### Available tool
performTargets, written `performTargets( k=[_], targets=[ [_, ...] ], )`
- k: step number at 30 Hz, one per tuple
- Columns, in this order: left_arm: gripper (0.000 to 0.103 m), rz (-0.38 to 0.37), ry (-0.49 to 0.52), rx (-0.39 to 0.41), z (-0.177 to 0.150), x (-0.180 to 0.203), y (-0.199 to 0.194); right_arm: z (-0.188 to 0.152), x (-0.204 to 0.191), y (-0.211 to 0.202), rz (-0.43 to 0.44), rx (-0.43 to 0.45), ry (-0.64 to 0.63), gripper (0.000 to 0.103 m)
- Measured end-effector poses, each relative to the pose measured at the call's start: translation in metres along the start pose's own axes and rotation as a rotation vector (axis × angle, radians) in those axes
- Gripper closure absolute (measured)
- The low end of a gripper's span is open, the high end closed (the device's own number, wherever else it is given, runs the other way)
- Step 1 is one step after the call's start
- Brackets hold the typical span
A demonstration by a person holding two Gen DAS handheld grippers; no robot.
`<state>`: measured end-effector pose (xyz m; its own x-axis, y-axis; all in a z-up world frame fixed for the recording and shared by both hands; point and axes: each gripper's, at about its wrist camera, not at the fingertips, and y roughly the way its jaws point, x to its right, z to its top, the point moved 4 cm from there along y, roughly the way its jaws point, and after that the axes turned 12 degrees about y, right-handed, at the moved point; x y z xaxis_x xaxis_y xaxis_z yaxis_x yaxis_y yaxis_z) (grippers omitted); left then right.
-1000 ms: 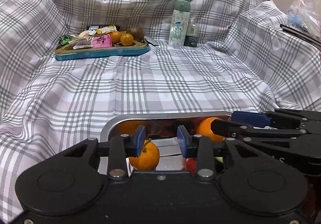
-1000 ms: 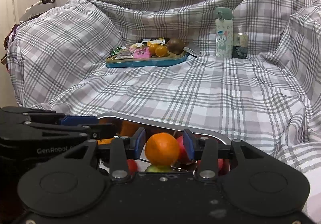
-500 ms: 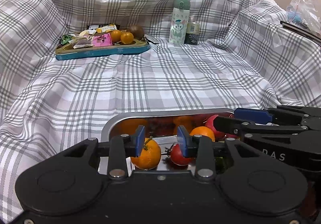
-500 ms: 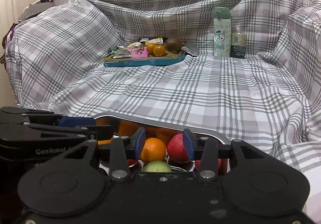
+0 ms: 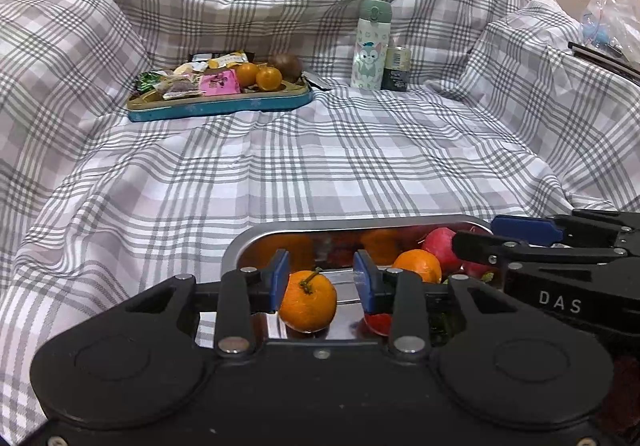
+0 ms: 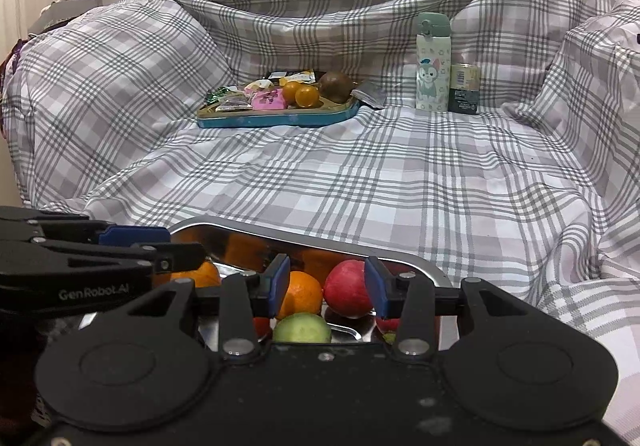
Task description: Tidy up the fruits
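Fruit sat in steel tray on checked cloth. Blue tray far back held snacks, two more oranges. Left gripper hovered part-open, empty, above orange. Right gripper likewise, over apple. Judged step: choosing piece. Next move needs descent, jaws straddling one fruit, then squeeze.

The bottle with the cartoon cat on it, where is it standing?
The bottle stands upright at the far side of the checked cloth, right of the blue tray, with a small dark can right beside it.
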<state>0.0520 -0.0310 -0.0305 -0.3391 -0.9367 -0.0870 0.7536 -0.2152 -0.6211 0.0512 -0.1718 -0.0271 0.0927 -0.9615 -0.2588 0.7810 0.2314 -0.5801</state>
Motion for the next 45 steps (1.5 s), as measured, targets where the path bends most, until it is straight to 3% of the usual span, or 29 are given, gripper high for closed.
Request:
performTargets(
  k=[9, 21, 35, 45],
  targets=[
    [0.058, 0.026, -0.046, -0.029, -0.010, -0.002, -0.012, -0.005, 0.005, -0.009, -0.037, -0.032, 0.052, 0.058],
    [0.058, 0.075, -0.019, -0.009, -0.016, 0.004, -0.029, -0.019, 0.005, -0.030, -0.076, 0.000, 0.071, 0.058],
    [0.058, 0.110, 0.047, -0.046, -0.027, 0.013, -0.030, -0.028, 0.006, -0.040, -0.122, 0.012, 0.036, 0.058],
    [0.058, 0.113, 0.038, -0.074, -0.030, 0.012, -0.024, -0.027, 0.007, -0.038, -0.135, 0.014, 0.039, 0.058]
  ],
)
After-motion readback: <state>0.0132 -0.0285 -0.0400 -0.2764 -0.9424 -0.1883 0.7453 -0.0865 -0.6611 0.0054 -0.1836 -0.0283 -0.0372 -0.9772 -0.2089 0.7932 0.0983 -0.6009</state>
